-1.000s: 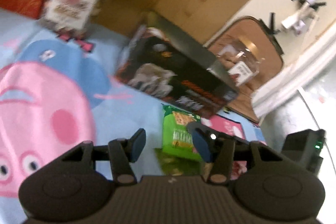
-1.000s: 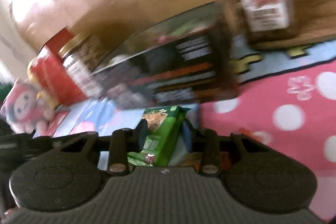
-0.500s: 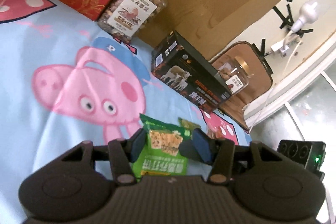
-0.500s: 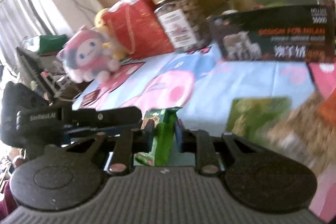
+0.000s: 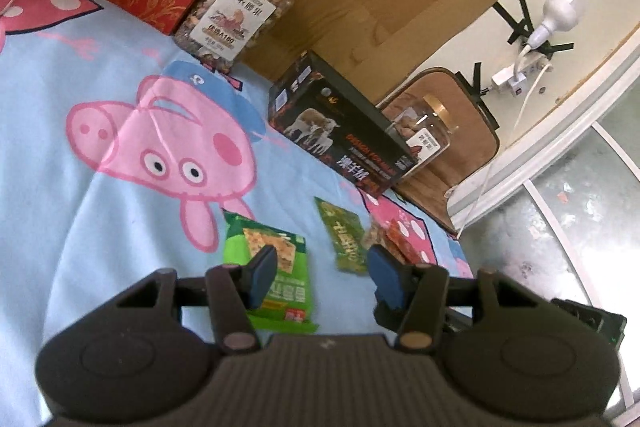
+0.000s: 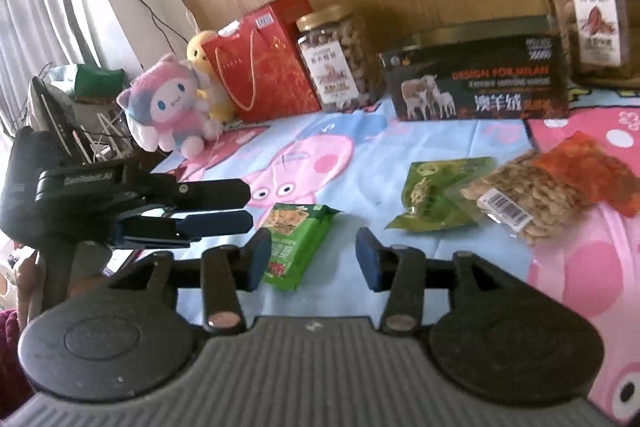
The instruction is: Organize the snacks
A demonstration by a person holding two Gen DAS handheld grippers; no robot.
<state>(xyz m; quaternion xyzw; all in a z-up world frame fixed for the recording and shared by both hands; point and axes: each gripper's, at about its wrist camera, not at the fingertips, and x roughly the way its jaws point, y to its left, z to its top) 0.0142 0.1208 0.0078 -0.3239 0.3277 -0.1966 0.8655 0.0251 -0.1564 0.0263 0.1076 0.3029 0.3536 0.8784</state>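
Observation:
A bright green snack packet (image 5: 276,263) lies flat on the cartoon bedsheet (image 5: 100,211); it also shows in the right wrist view (image 6: 298,239). My left gripper (image 5: 320,277) is open and empty above it. My right gripper (image 6: 312,253) is open and empty just behind the packet. A darker green packet (image 6: 434,197), a clear bag of seeds (image 6: 524,197) and an orange-red packet (image 6: 592,169) lie to the right. The left gripper shows from the side at the left of the right wrist view (image 6: 216,205).
Along the wooden headboard stand a red gift bag (image 6: 264,59), a jar of nuts (image 6: 336,61), a dark box with sheep (image 6: 476,83) and a second jar (image 6: 590,15). Plush toys (image 6: 168,111) sit at the far left. The bed's edge drops off at the right (image 5: 460,239).
Both grippers have opened and let go of the bright green packet, which now lies on the sheet. Both have drawn back from it.

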